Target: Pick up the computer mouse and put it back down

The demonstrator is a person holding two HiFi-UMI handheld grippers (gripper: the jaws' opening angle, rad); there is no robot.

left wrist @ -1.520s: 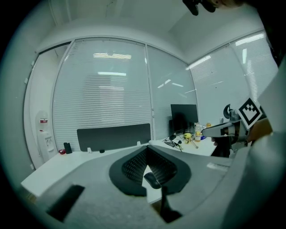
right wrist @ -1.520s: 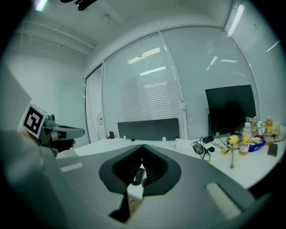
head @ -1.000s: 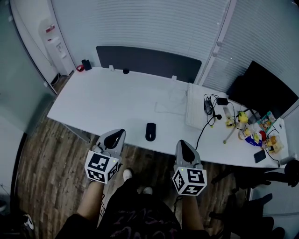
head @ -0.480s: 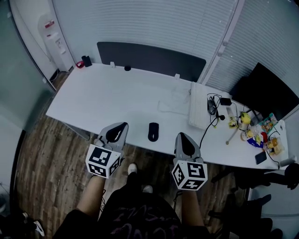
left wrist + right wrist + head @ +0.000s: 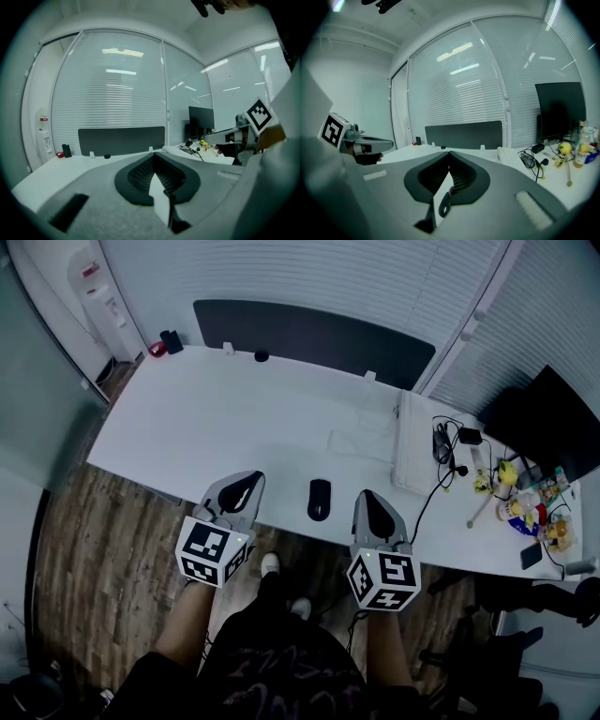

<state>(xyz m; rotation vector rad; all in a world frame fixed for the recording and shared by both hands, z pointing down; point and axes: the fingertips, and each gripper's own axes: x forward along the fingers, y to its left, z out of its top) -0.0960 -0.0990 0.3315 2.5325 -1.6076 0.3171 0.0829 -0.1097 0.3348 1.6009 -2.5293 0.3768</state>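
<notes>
You held both tongs level over the near edge of the white desk (image 5: 216, 418), pointing toward 12 o'clock. The left gripper (image 5: 246, 486) had its jaws pressed together at the tips, with nothing caught between them. The right gripper (image 5: 365, 500) was the same, jaws closed tip to tip and empty.

The computer mouse (image 5: 319, 500) lay flat on the desk close to its near edge, between your two grippers and touched by neither. It sat at about 3 o'clock from the left tips and about 9 o'clock from the right tips, near both.

From the mouse, a white keyboard (image 5: 410, 442) lay at about 2 o'clock, well apart, with black cables (image 5: 448, 454) tangled just to its right. Farther toward 3 o'clock a dark monitor (image 5: 553, 418) stood with a cluster of small colourful items (image 5: 527, 512) in front of it. A dark screen panel (image 5: 309, 334) ran along the desk's far edge at 12 o'clock.
</notes>
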